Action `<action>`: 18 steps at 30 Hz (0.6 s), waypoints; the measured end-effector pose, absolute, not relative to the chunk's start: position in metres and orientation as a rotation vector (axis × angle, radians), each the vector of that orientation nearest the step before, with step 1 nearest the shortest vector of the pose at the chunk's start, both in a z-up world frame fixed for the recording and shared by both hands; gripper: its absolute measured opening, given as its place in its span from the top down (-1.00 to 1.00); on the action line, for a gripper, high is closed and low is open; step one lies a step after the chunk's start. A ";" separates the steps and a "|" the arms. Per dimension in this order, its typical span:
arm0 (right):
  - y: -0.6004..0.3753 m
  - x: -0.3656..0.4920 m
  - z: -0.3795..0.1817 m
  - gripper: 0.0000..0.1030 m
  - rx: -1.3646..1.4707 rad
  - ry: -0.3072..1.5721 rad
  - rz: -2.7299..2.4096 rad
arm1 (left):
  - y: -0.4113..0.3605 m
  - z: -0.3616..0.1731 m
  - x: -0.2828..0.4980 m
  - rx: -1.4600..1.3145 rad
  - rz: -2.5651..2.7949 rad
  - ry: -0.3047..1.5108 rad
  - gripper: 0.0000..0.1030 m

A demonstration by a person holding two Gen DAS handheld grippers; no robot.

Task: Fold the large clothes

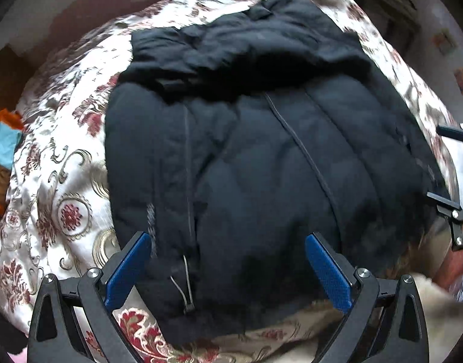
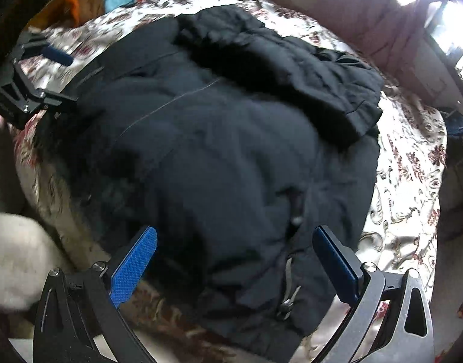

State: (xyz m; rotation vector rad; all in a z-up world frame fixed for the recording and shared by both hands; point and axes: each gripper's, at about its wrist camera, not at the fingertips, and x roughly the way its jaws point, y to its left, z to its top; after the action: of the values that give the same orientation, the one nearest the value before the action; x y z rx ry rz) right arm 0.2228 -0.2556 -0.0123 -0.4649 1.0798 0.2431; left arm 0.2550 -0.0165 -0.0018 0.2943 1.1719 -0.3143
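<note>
A large dark navy padded jacket (image 1: 261,163) lies spread on a flowered bedspread (image 1: 62,181). A sleeve or hood part is folded across its far end (image 1: 246,48). The jacket also shows in the right wrist view (image 2: 225,157). My left gripper (image 1: 228,269) is open and empty, its blue pads (image 1: 128,269) standing above the jacket's near hem beside a zip pull (image 1: 186,290). My right gripper (image 2: 234,263) is open and empty above the other near corner. The right gripper's fingers (image 1: 455,199) show at the right edge of the left wrist view. The left gripper (image 2: 35,72) shows at the left edge of the right wrist view.
The flowered bedspread (image 2: 412,181) covers the bed around the jacket. Orange and turquoise cloth (image 1: 4,139) lies beyond the bed's left side. A pale furry item (image 2: 14,257) sits near the front edge. A bright window (image 2: 449,15) is at the far right.
</note>
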 end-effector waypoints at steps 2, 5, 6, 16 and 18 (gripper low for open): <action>-0.252 0.215 -0.016 -0.96 -0.495 1.091 0.258 | -0.019 -0.007 0.247 0.319 -0.330 1.183 -0.99; -0.247 0.202 -0.026 -0.96 -0.560 1.117 0.280 | -0.020 -0.012 0.235 0.358 -0.351 1.196 -0.99; -0.246 0.199 -0.029 -0.96 -0.577 1.127 0.283 | -0.021 -0.015 0.229 0.372 -0.361 1.200 -0.99; -0.234 0.175 -0.090 -0.96 -0.852 1.146 0.262 | -0.025 -0.041 0.196 0.484 -0.408 1.245 -0.99; -0.230 0.173 -0.098 -0.96 -0.910 1.121 0.251 | -0.025 -0.044 0.190 0.497 -0.409 1.238 -0.99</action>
State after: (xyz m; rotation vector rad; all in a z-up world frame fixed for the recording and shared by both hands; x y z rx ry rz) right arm 0.1735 -0.2303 -0.0978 -0.9095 1.1212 0.2511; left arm 0.1902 -0.0254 -0.0441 0.4967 1.2380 -0.4087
